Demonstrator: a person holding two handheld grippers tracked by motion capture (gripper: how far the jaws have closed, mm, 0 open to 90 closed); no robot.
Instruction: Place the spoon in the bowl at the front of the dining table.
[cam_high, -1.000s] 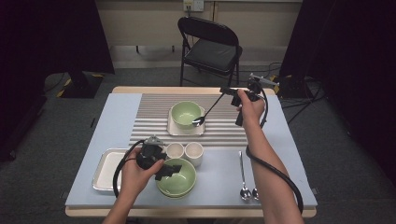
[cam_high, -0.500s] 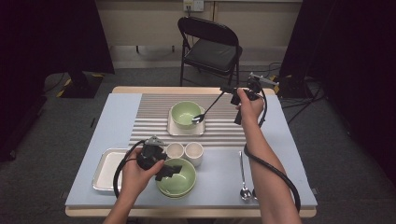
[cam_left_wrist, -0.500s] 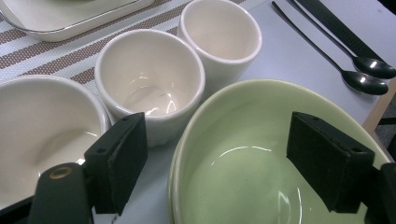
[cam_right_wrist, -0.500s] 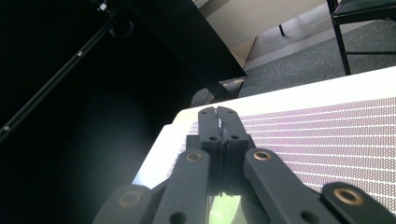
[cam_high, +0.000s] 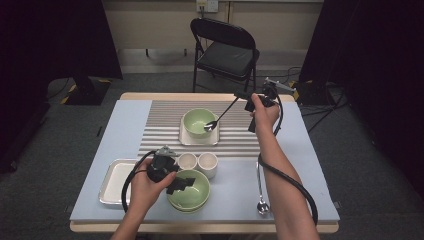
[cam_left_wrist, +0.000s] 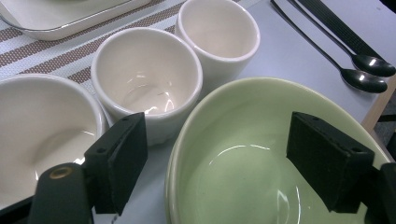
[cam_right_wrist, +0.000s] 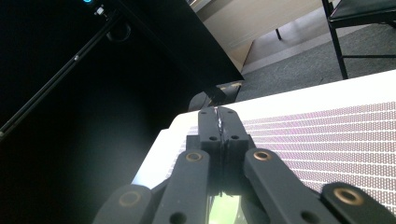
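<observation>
spoon (cam_high: 219, 116) is hanging with its tip inside the small green bowl (cam_high: 199, 120) on the square plate (cam_high: 186, 137), barely different from a second ago. right gripper (cam_high: 241, 95) is pinching its handle tight. left gripper (cam_left_wrist: 217, 161) is gaping wide across the large green bowl (cam_left_wrist: 243, 154) rim; placing looks near.

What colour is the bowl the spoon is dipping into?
Pale green bowl, clearest in the high view.

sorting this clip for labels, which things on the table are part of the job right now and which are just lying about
In use:
right gripper, shut on the spoon
far green bowl under the spoon's tip
left gripper, open astride the near green bowl's rim

Lying about:
two white cups
metal tray
two spare spoons
chair
</observation>
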